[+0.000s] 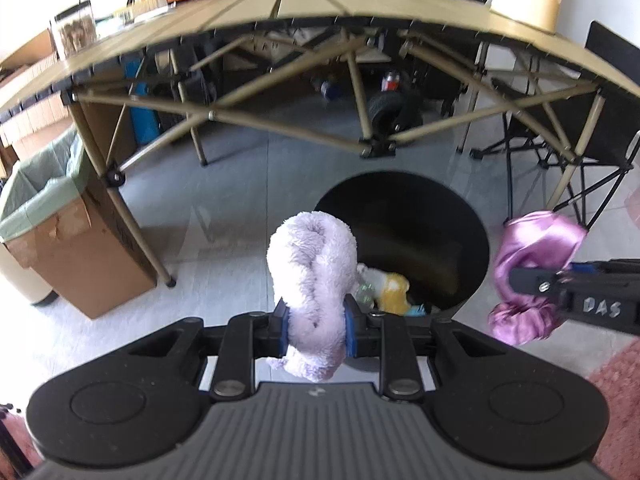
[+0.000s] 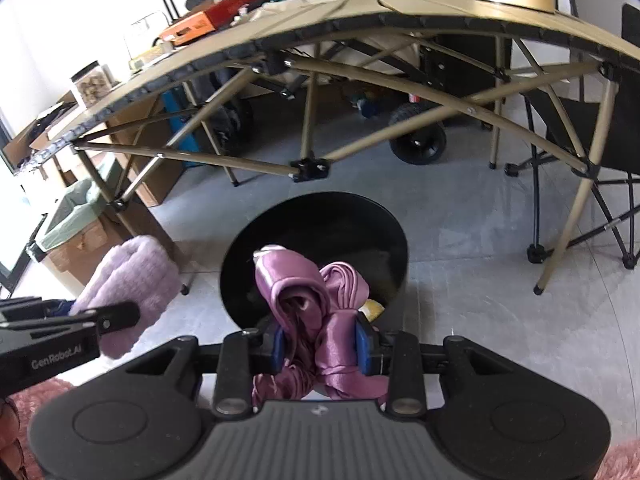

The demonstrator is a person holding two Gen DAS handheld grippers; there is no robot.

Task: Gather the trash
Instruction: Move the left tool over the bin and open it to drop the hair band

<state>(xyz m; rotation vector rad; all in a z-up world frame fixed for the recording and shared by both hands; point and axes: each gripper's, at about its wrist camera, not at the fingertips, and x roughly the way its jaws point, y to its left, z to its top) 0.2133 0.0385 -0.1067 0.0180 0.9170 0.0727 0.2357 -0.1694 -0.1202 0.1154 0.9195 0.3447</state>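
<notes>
My left gripper [image 1: 316,330] is shut on a fluffy lilac cloth [image 1: 312,272] and holds it just left of a round black bin [image 1: 452,216] on the floor. The bin holds a yellow and white item [image 1: 390,288]. My right gripper [image 2: 320,348] is shut on a shiny purple satin cloth [image 2: 308,292] over the near rim of the bin [image 2: 320,216]. The satin cloth also shows at the right of the left wrist view [image 1: 532,248]. The lilac cloth shows at the left of the right wrist view [image 2: 128,276].
A tan folding table [image 1: 320,0] stands behind the bin, its legs [image 1: 124,208] close by. A cardboard box with a green liner [image 1: 60,232] sits left. A black folding chair [image 2: 592,152] is right. A pink rug [image 1: 616,392] lies underneath.
</notes>
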